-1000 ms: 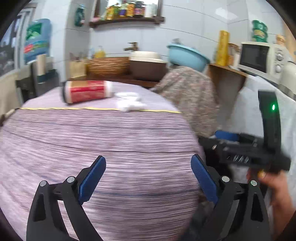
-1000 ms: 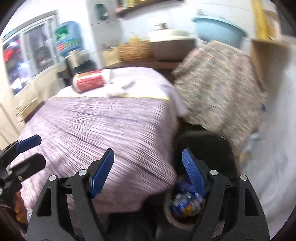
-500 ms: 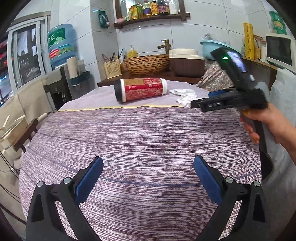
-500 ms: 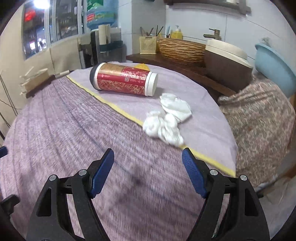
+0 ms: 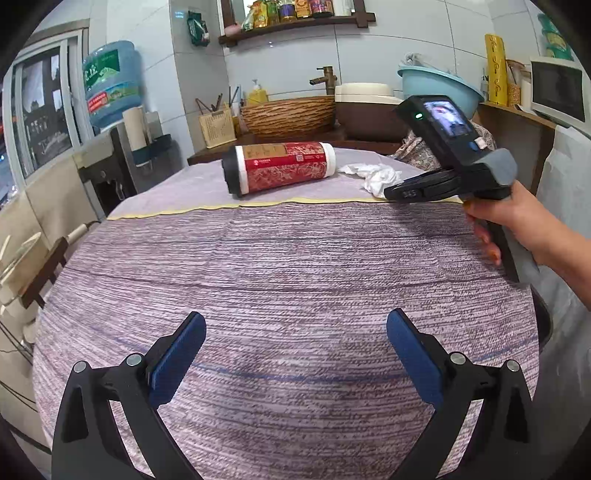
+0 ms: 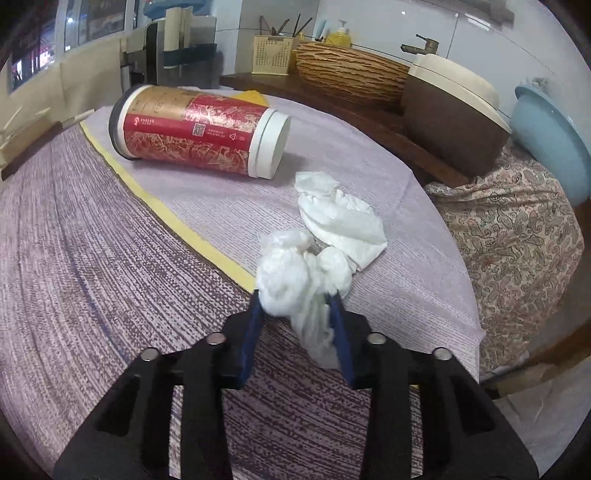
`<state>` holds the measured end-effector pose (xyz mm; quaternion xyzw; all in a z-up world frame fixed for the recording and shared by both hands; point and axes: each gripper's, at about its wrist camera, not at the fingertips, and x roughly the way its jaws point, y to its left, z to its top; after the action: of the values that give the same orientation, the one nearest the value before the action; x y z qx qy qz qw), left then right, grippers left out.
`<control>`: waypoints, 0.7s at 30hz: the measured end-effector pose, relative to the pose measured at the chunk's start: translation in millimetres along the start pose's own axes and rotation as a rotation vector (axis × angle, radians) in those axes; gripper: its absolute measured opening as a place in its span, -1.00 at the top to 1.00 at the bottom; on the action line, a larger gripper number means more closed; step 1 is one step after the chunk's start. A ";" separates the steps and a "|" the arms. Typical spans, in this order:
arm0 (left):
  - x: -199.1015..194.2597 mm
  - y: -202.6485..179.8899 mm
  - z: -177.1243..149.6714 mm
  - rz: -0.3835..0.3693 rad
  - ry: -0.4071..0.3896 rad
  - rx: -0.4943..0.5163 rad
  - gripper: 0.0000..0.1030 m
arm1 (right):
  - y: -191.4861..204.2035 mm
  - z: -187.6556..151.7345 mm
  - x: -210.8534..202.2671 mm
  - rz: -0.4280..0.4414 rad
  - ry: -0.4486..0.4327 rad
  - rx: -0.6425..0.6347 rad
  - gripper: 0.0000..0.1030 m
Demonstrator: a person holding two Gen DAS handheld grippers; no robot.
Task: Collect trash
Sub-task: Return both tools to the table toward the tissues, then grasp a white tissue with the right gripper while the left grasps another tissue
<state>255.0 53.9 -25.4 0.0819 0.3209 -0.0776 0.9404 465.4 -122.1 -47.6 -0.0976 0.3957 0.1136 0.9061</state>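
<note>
Right tool (image 6: pixel 297 299): jaws closing, crumpled white tissue wad (image 6: pixel 291 273) pinched between pads.
Left tool (image 5: pixel 295 343): held wide, nothing between.
Tissue location: purple-clothed bench (image 6: pixel 92 258), red cylindrical canister (image 6: pixel 195 129) at 11 o'clock.

Round table (image 5: pixel 295 258) w/ purple woven cloth directly ahead of and below both grippers. Beyond its far edge, dark wood counter (image 5: pixel 280 142) w/ wicker basket (image 5: pixel 288 114), brass tap (image 5: pixel 327 75), brown-and-cream pot (image 5: pixel 365 110). White tiled wall (image 5: pixel 406 40) behind, wooden shelf (image 5: pixel 295 20) of bottles up high. Far left: window (image 5: pixel 37 110), blue water jug (image 5: pixel 110 81). Far right: microwave (image 5: pixel 557 92), paisley-draped furniture (image 6: pixel 517 236) under a light-blue basin (image 6: pixel 550 140).
</note>
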 end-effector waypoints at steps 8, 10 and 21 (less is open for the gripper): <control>34.8 -25.4 35.0 -0.086 0.023 -0.002 -0.89 | -33.2 -31.1 -52.6 0.088 -0.081 0.080 0.54; 45.5 -36.4 47.8 -0.095 0.018 0.000 -0.89 | -38.5 -41.6 -66.8 0.097 -0.100 0.084 0.54; 134.1 -98.2 124.3 -0.059 0.082 0.046 -0.87 | -71.8 -97.7 -125.3 0.100 -0.174 0.133 0.54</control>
<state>413.7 -79.7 -21.2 0.0969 0.3597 -0.1094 0.9216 335.1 -232.9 -14.0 -0.0071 0.3267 0.1404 0.9346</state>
